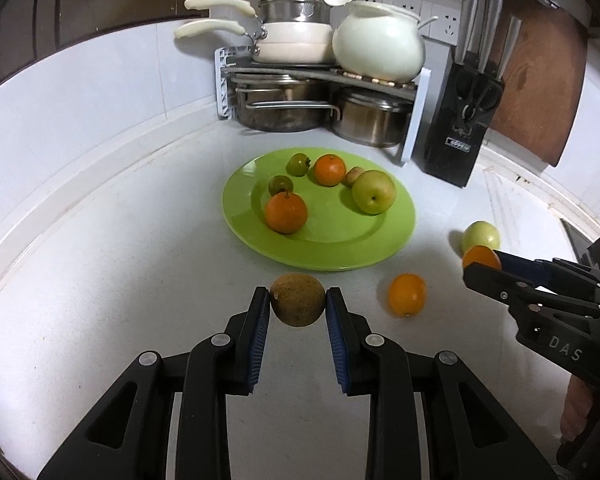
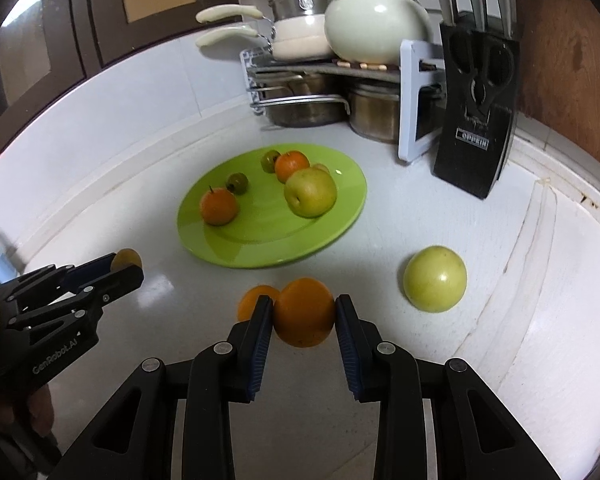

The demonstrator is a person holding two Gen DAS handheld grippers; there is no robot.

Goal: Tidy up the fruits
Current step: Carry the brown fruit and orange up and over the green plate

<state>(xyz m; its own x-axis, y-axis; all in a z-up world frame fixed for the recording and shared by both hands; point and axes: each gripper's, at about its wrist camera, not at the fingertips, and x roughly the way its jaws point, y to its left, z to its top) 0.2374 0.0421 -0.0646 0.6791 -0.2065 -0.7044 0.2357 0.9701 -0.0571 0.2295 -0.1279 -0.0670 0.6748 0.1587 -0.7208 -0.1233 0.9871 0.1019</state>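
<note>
A green plate (image 1: 332, 248) (image 2: 340, 200) on the white counter holds two oranges, a green apple (image 1: 374, 192) (image 2: 310, 192) and three small fruits. My left gripper (image 1: 298, 300) is shut on a brown round fruit (image 1: 297, 299), held just in front of the plate; it also shows in the right wrist view (image 2: 127, 259). My right gripper (image 2: 304, 312) is shut on an orange (image 2: 304, 312) (image 1: 482, 258) above the counter. Another orange (image 1: 407, 294) (image 2: 256, 300) and a pale green apple (image 1: 480, 234) (image 2: 435, 279) lie loose on the counter right of the plate.
A corner rack (image 1: 320, 72) with steel pots, white pans and a white pot (image 1: 378, 48) stands behind the plate. A black knife block (image 1: 460, 120) (image 2: 476, 120) and a wooden cutting board (image 1: 540, 72) stand at the back right. The counter's raised edge runs along the right.
</note>
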